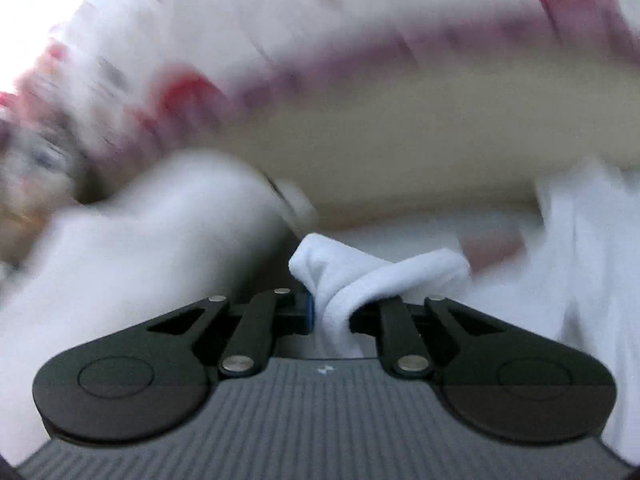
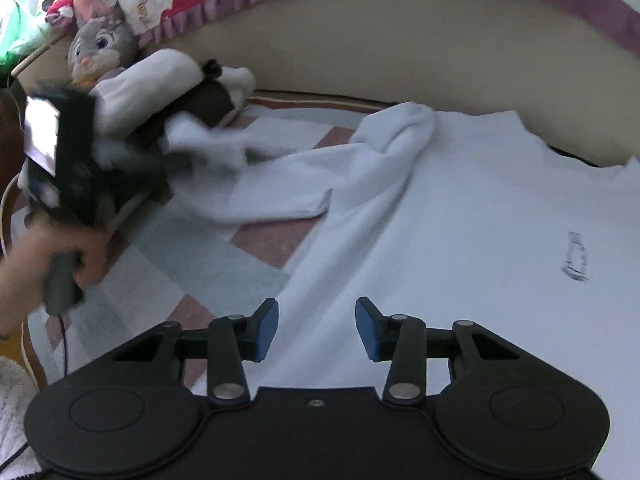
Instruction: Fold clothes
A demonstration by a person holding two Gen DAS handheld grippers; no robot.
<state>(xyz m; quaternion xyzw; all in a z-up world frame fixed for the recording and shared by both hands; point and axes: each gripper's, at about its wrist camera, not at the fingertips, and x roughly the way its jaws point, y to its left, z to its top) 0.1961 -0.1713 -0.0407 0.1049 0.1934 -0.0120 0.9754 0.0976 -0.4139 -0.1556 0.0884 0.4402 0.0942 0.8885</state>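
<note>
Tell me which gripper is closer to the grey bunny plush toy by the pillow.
Left. The left gripper, clamped on the white shirt's sleeve, is just below the grey bunny plush; the right gripper hangs open over the shirt's body, farther away.

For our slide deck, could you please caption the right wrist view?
Right gripper, jaws open, over a white shirt while the left gripper grips its sleeve.

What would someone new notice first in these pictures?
A white shirt spreads over the checked bedspread, its sleeve bunched in the shut left gripper. The right gripper hovers open above the shirt's lower part. A grey plush rabbit sits at the bed's far left corner.
</note>
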